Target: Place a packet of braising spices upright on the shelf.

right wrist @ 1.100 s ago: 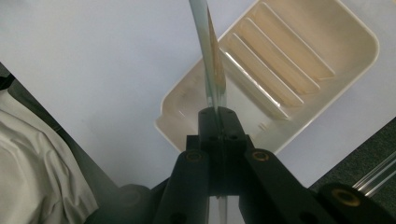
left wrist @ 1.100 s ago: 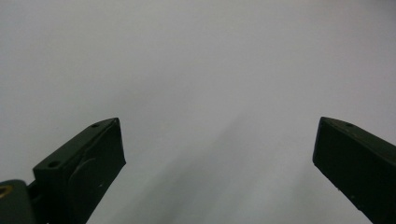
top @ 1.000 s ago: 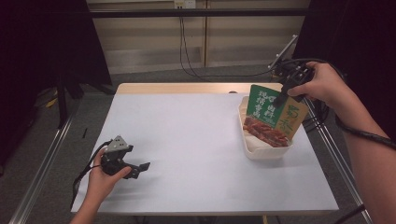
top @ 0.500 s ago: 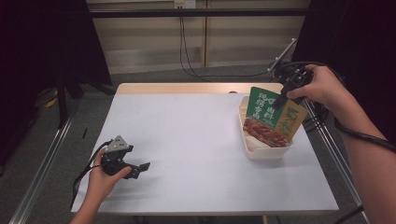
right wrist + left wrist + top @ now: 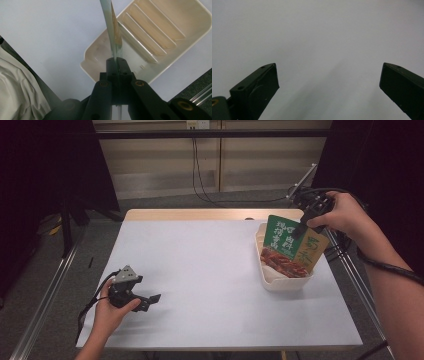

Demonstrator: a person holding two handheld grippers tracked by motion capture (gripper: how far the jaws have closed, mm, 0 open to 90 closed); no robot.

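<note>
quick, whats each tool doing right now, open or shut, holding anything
Left tool: open, holding nothing, low over the white table.
Right tool: shut on the top edge of the green and tan printed food pouch, held over the cream plastic tray.

Green-and-yellow packet [image 5: 292,245], cream tray [image 5: 280,282]

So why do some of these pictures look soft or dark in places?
High view: the table is evenly lit and the surroundings fall dark. Left gripper view: the left gripper casts a soft shadow on blank tabletop. Right gripper view: the packet is blurred from closeness, while the white tray looks sharper.
</note>
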